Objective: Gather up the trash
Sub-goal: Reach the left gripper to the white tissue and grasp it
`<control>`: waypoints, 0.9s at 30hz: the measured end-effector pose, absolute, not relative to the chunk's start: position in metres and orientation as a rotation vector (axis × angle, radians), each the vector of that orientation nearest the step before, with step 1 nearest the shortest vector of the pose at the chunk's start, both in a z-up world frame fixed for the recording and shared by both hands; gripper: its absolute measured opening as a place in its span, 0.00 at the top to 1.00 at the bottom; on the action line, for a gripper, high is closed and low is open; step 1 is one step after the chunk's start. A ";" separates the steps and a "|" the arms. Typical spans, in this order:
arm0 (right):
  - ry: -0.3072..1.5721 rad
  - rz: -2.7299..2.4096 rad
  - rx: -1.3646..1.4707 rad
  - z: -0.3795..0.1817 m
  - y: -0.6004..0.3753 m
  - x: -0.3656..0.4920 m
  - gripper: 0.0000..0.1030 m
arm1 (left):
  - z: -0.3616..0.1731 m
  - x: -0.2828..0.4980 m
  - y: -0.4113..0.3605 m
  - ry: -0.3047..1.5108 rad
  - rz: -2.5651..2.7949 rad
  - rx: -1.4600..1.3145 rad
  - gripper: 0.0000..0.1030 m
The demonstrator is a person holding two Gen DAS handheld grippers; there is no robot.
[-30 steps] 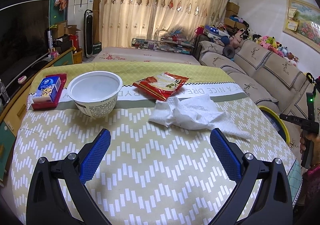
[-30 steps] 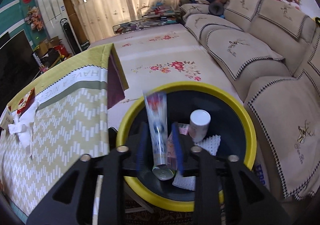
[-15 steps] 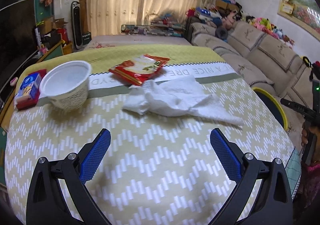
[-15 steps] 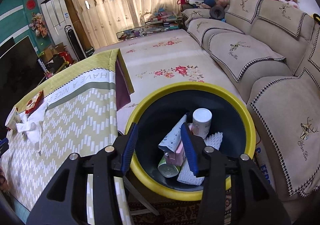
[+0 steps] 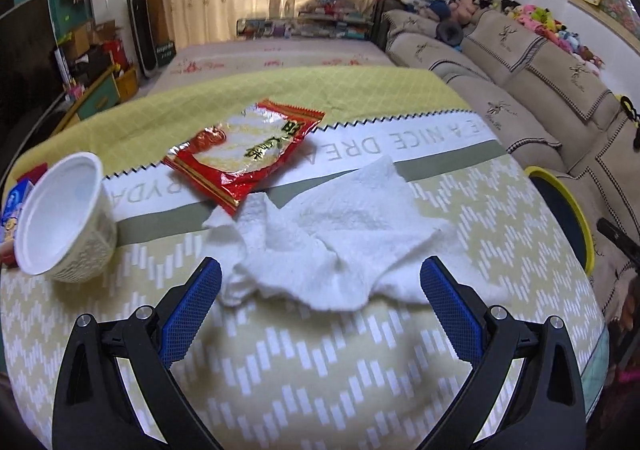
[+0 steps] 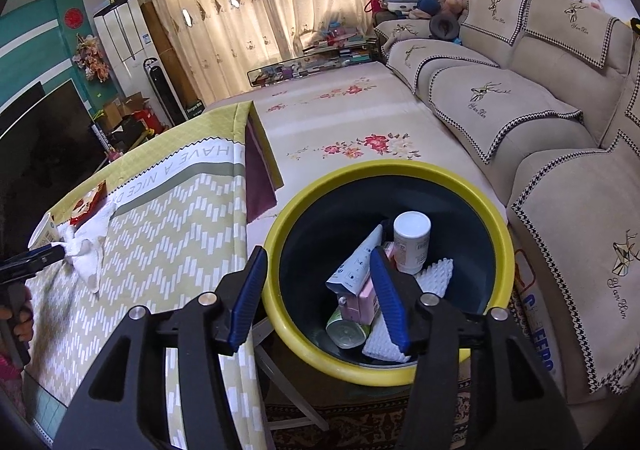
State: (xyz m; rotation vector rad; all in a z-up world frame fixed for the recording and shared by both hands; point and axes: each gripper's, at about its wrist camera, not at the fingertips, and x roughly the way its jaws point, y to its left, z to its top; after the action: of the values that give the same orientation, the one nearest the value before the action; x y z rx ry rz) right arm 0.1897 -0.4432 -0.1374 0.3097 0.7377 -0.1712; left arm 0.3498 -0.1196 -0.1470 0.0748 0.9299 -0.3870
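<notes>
Your left tool (image 5: 320,282) gapes wide around the white tissue (image 5: 340,246); your right tool (image 6: 320,290), empty and parted, hangs over the bin (image 6: 500,242).

Right gripper (image 6: 318,296): jaws parted, hovering empty over yellow-rimmed bin (image 6: 505,246) holding white bottle (image 6: 412,244), tube (image 6: 356,264), can (image 6: 346,332); crumpled tissue (image 6: 90,246) lying near table's (image 6: 172,234) far edge.

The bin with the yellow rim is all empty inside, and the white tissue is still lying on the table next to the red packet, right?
Not quite. The bin is not empty: the right wrist view shows a tube, a white bottle, a can and other bits inside. The rest holds: the white tissue lies on the table beside the red packet.
</notes>
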 end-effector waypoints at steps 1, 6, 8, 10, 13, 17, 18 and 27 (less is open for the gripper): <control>0.738 -0.169 0.310 -0.138 -0.443 0.190 0.50 | -0.149 0.352 -0.121 0.935 -0.383 0.071 0.05; 0.739 -0.156 0.320 -0.140 -0.444 0.190 0.49 | -0.158 0.364 -0.132 0.963 -0.353 0.095 0.06; 0.738 -0.152 0.325 -0.142 -0.445 0.190 0.49 | -0.163 0.367 -0.137 0.982 -0.338 0.105 0.10; 0.740 -0.149 0.330 -0.143 -0.445 0.189 0.49 | -0.164 0.367 -0.140 0.976 -0.322 0.129 0.14; 0.743 -0.146 0.336 -0.145 -0.446 0.189 0.49 | -0.165 0.365 -0.143 0.969 -0.301 0.151 0.25; 0.742 -0.140 0.348 -0.147 -0.448 0.187 0.49 | -0.162 0.361 -0.142 0.958 -0.295 0.162 0.49; 0.741 -0.139 0.351 -0.147 -0.449 0.187 0.49 | -0.161 0.360 -0.142 0.958 -0.296 0.162 0.58; 0.721 -0.133 0.360 -0.141 -0.451 0.178 0.49 | -0.151 0.341 -0.144 1.005 -0.381 0.084 0.86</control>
State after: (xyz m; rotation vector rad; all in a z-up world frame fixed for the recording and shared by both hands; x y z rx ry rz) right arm 0.1778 -0.4515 -0.1414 0.3602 0.7209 -0.1326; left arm 0.3410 -0.1439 -0.1506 0.0836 1.0051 -0.3809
